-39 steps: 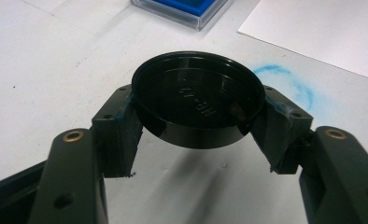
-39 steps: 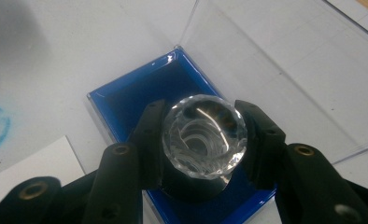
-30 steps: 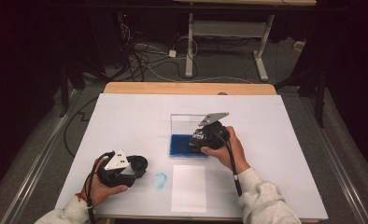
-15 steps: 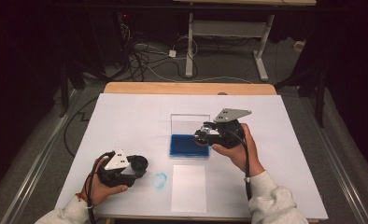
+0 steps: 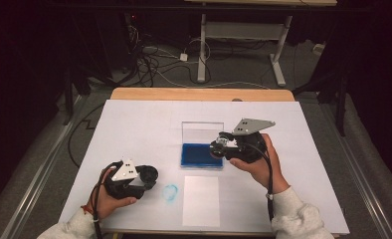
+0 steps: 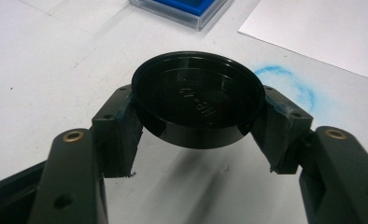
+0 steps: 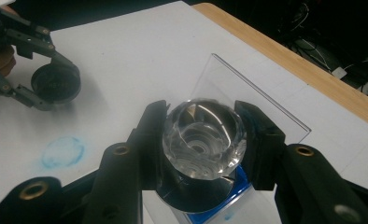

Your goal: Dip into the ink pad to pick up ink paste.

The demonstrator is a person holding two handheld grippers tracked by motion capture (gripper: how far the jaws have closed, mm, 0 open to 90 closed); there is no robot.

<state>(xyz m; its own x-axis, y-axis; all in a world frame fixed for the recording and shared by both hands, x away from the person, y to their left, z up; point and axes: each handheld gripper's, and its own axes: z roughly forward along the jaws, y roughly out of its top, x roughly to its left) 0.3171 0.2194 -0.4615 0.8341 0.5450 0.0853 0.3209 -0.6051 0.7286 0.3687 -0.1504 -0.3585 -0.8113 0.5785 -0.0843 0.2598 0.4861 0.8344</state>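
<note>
Left gripper [image 5: 147, 177]: near-left on the white table [image 5: 134, 129], held low in the person's left hand [image 5: 107, 191]; jaws clamped on the black lid [image 6: 198, 109].
Black lid: round and shallow, so no long axis; lies close to level, open side up, with raised lettering inside. In the left gripper view the pads [image 6: 121, 128] press its rim from either side, and its shadow falls on the table beneath it.
Blue ring mark [image 5: 170, 192]: smudged circle on the table just right of the lid, near the front edge.
White sheet [image 5: 201, 200]: flat, right of the mark, its long axis running near to far.
Clear case [image 5: 201, 144]: mid-table, beyond the sheet; blue pad inside, clear lid standing upright along its far side.
Right gripper [image 5: 219, 148]: raised over the right end of the case, jaws pointing left; closed on the glass stamp [image 7: 203, 137].
Glass stamp: faceted clear knob facing the right gripper view's camera, its dark round base toward the blue pad; whether the base touches the pad cannot be told.
Open room: wide bare table to the far left and the far right; wooden table edge [image 5: 199, 93] at the far side.
View differences: the right gripper view shows the left gripper and lid far off at its upper left; the lid's lettering reads from the left gripper view alone.
</note>
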